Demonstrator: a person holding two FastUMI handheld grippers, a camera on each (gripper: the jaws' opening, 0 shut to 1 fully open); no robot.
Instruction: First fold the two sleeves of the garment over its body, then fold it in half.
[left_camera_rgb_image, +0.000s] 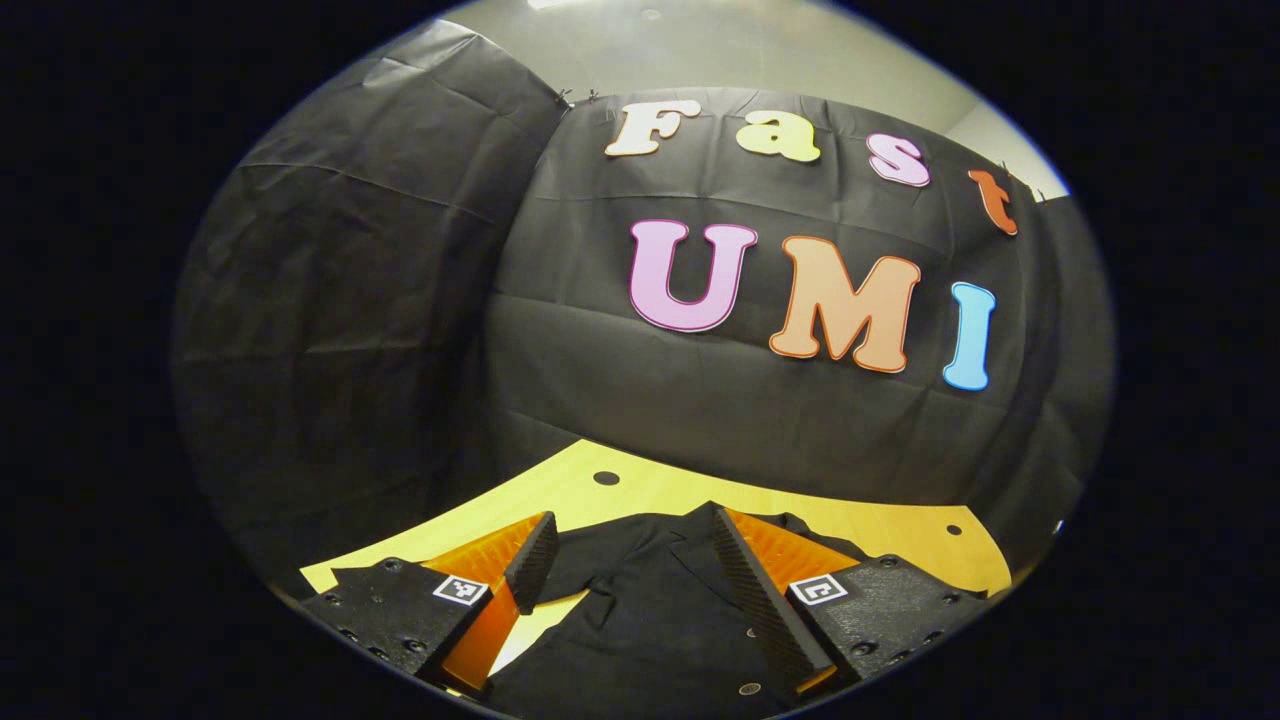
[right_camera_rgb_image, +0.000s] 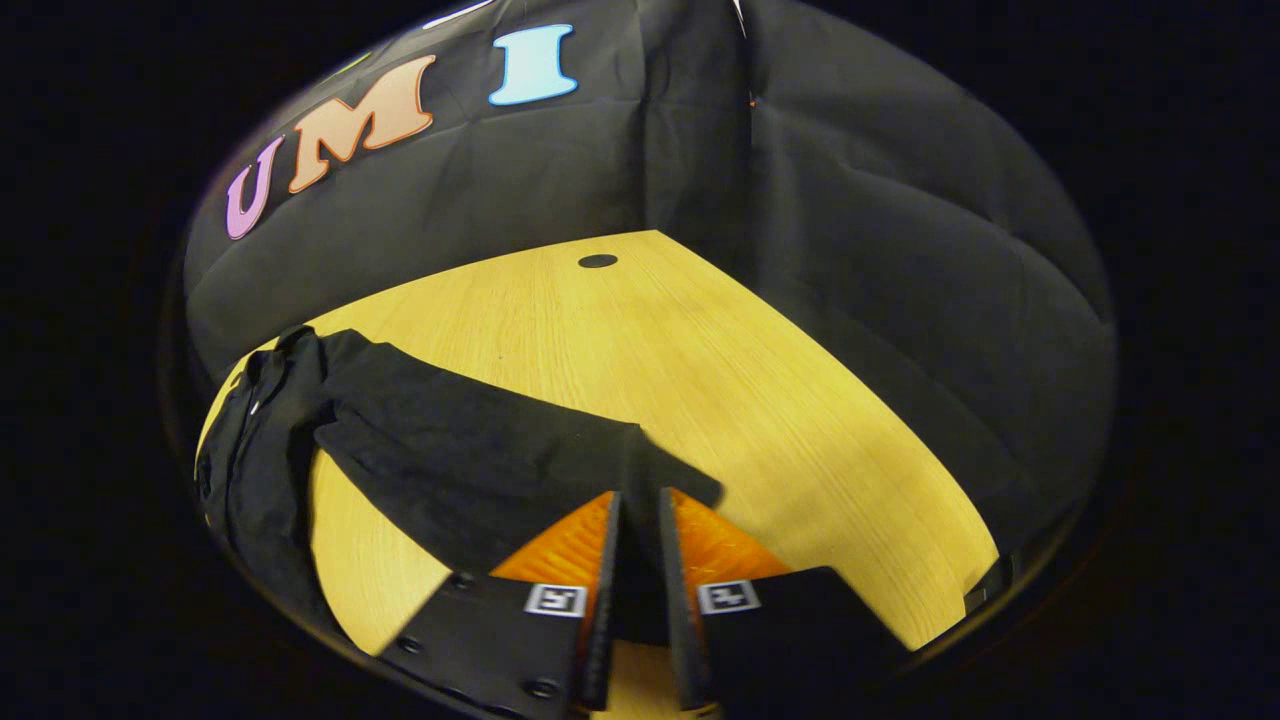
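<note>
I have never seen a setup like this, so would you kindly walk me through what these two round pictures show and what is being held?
Each picture comes from a fisheye camera riding on a handheld two-finger gripper, looking forward along its fingers. A person holds one gripper in each hand; there is no robot arm.

In the left gripper view, the left gripper is open, its fingers spread above the black fabric garment, gripping nothing.

In the right gripper view, the right gripper has its fingers nearly together, pinching the end of the garment's long black sleeve. The sleeve stretches away toward the bunched body at the left.

Everything lies on a light yellow wooden table with a dark round hole near its far edge.
</note>
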